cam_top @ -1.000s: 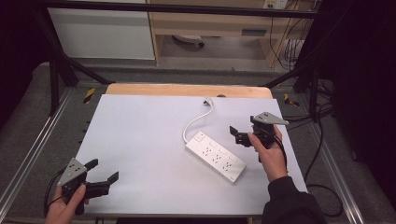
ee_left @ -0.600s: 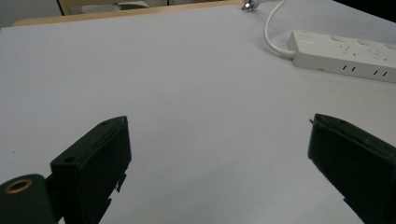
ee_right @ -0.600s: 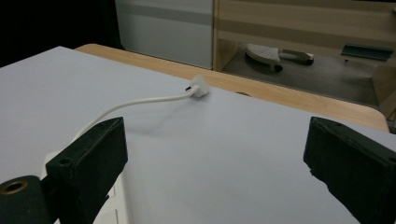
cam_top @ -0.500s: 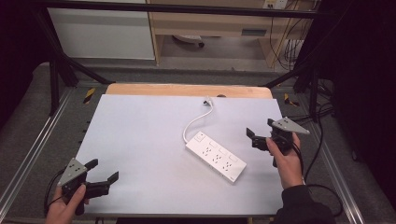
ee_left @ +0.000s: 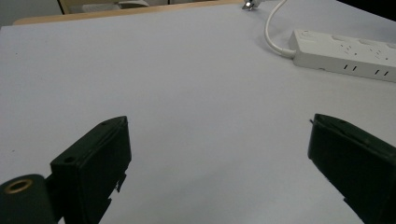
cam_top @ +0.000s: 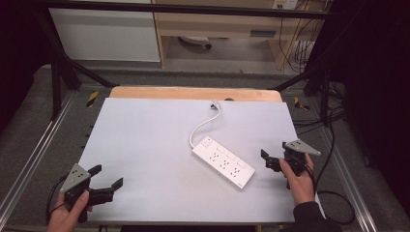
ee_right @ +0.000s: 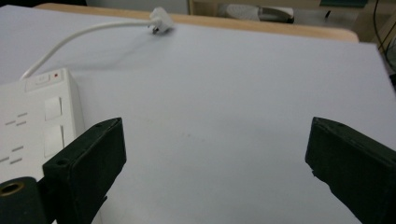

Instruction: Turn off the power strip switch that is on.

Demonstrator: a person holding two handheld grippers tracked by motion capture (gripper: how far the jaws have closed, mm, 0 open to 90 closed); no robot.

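Since nobody gave me a task, I'm guessing the power strip [cam_top: 224, 161] is the thing to go for, it's the lone item on the bench [cam_top: 145, 140]. It lies right of center, long axis running diagonally from far-left to near-right, switch end at the far-left. Its white cord [cam_top: 203, 125] loops off toward the far edge and ends in the plug [cam_top: 215, 104].

My right gripper [cam_top: 274, 162] is clearly the nearer one, sitting just beside the strip's near-right end, jaws spread wide with nothing in them. In the right gripper view the strip sits to the left of the jaws, not between them, so I'd have to swing left. My left gripper [cam_top: 106, 186] is well apart at the near-left corner, jaws also wide and empty. Nothing stands in the way either side, just bare bench.
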